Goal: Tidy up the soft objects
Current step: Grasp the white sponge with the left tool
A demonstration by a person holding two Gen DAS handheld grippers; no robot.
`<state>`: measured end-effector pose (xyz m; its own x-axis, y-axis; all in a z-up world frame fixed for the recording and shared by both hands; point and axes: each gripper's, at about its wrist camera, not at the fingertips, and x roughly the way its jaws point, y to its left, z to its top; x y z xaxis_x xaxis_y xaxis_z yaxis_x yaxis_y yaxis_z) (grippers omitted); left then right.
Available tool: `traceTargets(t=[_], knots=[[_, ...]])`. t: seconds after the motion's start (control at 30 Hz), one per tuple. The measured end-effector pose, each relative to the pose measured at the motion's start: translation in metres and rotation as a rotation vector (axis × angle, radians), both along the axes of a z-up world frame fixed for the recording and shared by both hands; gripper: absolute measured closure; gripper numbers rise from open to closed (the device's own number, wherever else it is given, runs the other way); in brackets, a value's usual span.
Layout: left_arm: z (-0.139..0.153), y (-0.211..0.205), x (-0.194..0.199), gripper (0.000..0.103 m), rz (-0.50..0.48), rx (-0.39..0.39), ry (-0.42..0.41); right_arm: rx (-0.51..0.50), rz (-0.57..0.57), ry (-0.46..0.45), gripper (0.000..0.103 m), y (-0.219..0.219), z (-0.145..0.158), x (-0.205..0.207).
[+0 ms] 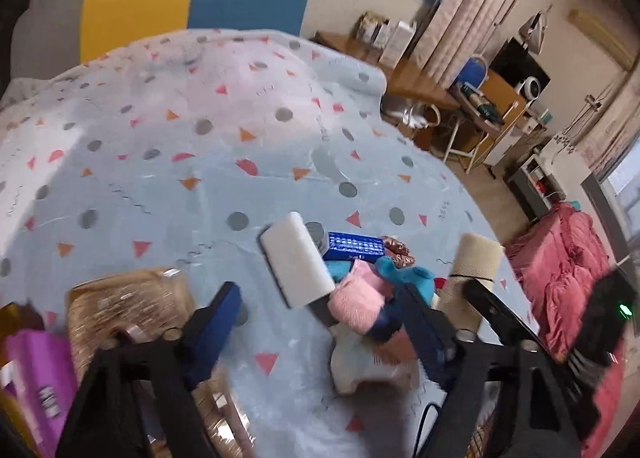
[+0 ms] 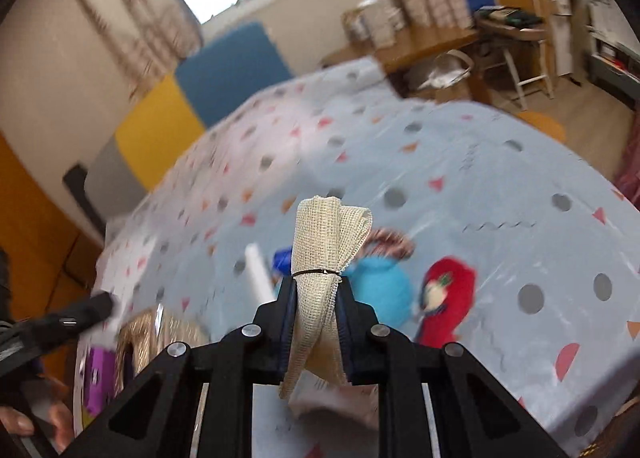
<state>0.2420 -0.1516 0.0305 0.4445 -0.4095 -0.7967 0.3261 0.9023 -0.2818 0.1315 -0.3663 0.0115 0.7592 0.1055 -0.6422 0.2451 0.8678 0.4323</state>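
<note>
Beige mesh roll (image 2: pixel 320 258); pale-blue dotted, triangle-patterned bedspread (image 2: pixel 480 178)

Tied beige mesh roll (image 2: pixel 320 278) upright; pink, teal, seemingly plush toys (image 1: pixel 360 298) piled.

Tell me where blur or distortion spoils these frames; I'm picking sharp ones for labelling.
Left wrist view: fisheye bends the bed; the woven basket at lower left is motion-smeared. Right wrist view: the bedspread and red plush are streaked, while the clamped mesh cloth roll stays sharp.

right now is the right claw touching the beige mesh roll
Touching. The right wrist view shows the right claw shut on the beige mesh roll, both fingers pressed against its sides just below the black tie, with its upper end sticking out past the fingertips.
</note>
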Motion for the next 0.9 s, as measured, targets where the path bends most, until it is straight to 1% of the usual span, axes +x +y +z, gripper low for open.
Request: traceTargets(t=[0.13, 0.2, 0.27, 0.33, 0.4, 0.53, 0.6, 0.63, 0.67, 0.7, 0.77, 0.9], knots=[[-0.035, -0.025, 0.030, 0.041, 0.039, 0.067, 0.064, 0.021, -0.053, -0.028, 0.085, -0.007, -0.013, 0.003], [-0.048, -0.032, 0.041, 0.050, 0.054, 0.104, 0.080, 0.027, -0.056, -0.026, 0.084, -0.012, -0.012, 0.000], [-0.058, -0.038, 0.052, 0.054, 0.061, 0.120, 0.102, 0.029, -0.051, -0.044, 0.084, -0.014, -0.010, -0.002], [-0.065, -0.044, 0.061, 0.054, 0.069, 0.126, 0.118, 0.029, -0.039, -0.045, 0.084, -0.012, -0.011, 0.001], [-0.072, -0.049, 0.069, 0.054, 0.077, 0.154, 0.121, 0.044, -0.017, -0.047, 0.084, -0.009, -0.011, 0.002], [-0.089, -0.055, 0.085, 0.054, 0.083, 0.149, 0.170, 0.053, -0.003, -0.055, 0.084, -0.006, -0.012, 0.002], [-0.095, -0.058, 0.089, 0.053, 0.082, 0.160, 0.170, 0.049, 0.008, -0.049, 0.084, -0.005, -0.012, 0.002], [-0.096, -0.059, 0.089, 0.056, 0.082, 0.160, 0.163, 0.046, 0.012, -0.045, 0.084, -0.004, -0.013, 0.004], [-0.095, -0.059, 0.089, 0.078, 0.077, 0.164, 0.154, 0.042, 0.015, -0.040, 0.084, -0.003, -0.014, 0.005], [-0.094, -0.059, 0.088, 0.085, 0.071, 0.179, 0.147, 0.039, 0.016, -0.037, 0.084, -0.002, -0.014, 0.005], [-0.089, -0.055, 0.083, 0.085, 0.056, 0.153, 0.129, 0.038, 0.019, -0.033, 0.084, -0.001, -0.014, 0.006], [-0.074, -0.040, 0.068, 0.086, 0.058, 0.096, 0.092, 0.032, 0.018, -0.027, 0.084, 0.000, -0.016, 0.007]])
